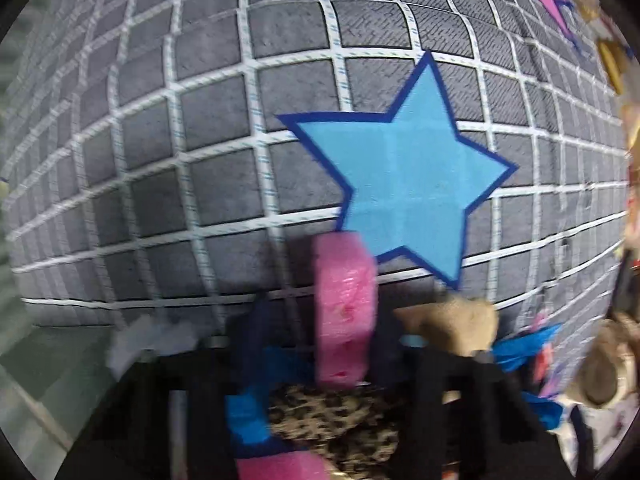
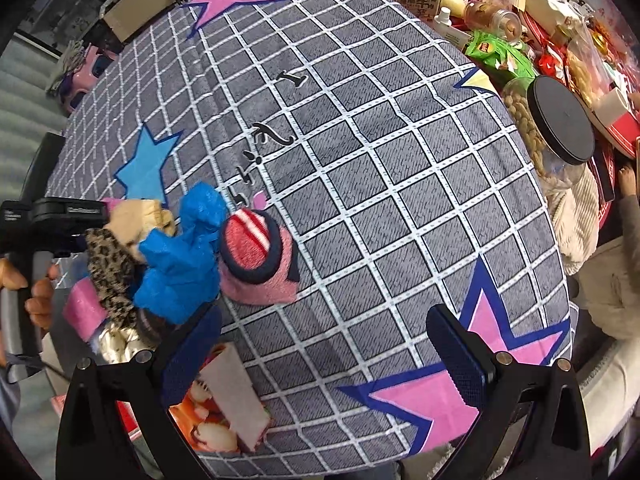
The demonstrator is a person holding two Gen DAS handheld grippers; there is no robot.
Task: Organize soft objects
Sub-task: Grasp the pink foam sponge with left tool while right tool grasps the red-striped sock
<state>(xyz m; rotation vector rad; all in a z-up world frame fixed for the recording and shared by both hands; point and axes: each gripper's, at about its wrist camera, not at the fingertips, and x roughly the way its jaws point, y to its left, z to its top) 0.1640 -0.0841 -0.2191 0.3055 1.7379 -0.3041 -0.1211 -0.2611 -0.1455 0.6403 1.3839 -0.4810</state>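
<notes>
The left gripper (image 1: 344, 320) pinches the pink sponge (image 1: 346, 308) to lift it from the pile — the right gripper (image 2: 324, 344) hangs spread, empty.

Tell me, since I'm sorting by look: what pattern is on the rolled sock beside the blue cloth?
Red and white stripes, navy trim, on the rolled sock; right wrist view shows it best.

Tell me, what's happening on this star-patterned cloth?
A person is sorting soft things with a hand-held gripper in each hand. The left gripper has closed on a pink sponge at the pile of soft items, beside a leopard-print piece and crumpled blue cloth. The right gripper hangs open and empty above the checked cloth, near a red striped sock.
</notes>
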